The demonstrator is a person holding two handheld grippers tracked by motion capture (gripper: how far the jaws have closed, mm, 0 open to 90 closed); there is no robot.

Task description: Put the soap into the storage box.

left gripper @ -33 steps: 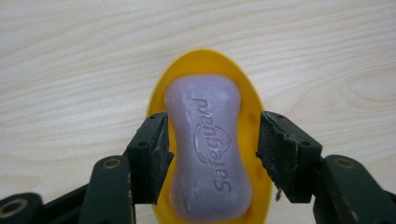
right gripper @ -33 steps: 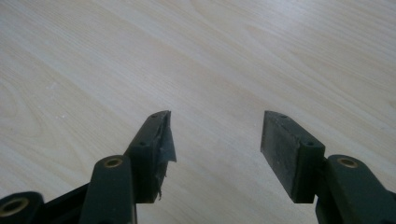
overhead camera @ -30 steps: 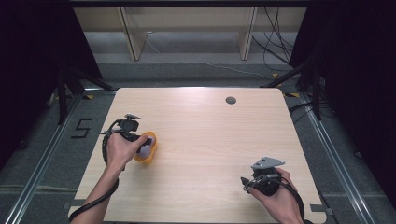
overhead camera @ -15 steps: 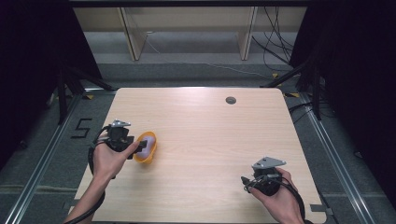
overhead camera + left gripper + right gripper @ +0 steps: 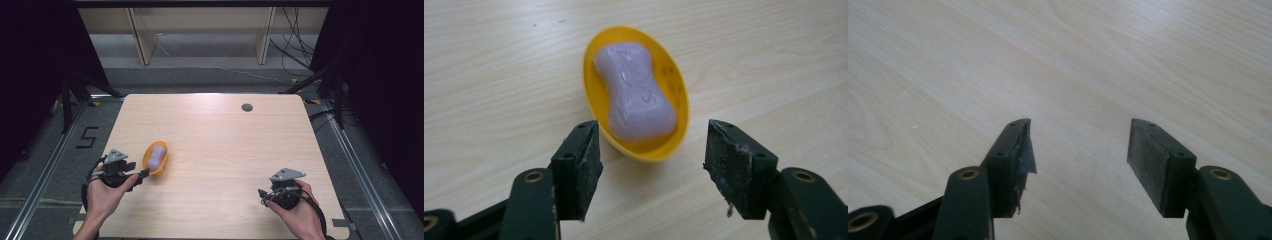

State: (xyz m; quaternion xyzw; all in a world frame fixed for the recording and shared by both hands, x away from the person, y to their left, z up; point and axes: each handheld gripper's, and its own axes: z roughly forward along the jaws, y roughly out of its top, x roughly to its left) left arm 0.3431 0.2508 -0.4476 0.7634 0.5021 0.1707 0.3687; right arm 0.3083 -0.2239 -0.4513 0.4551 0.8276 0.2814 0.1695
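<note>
Two tongs, both apart. Left tongs [image 5: 651,155] just opened further, gaping at moderate width just short of yellow dish [image 5: 674,90], touching nothing; lilac soap [image 5: 634,92] lying in dish on counter [image 5: 240,150], left of middle. Right tongs [image 5: 1078,150] spread over bare wood, empty.

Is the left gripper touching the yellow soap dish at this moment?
Apart. In the left gripper view, the left gripper has its jaws spread, just opened wider, with bare wood visible between both pads and the yellow soap dish, which lies just beyond their tips.
</note>
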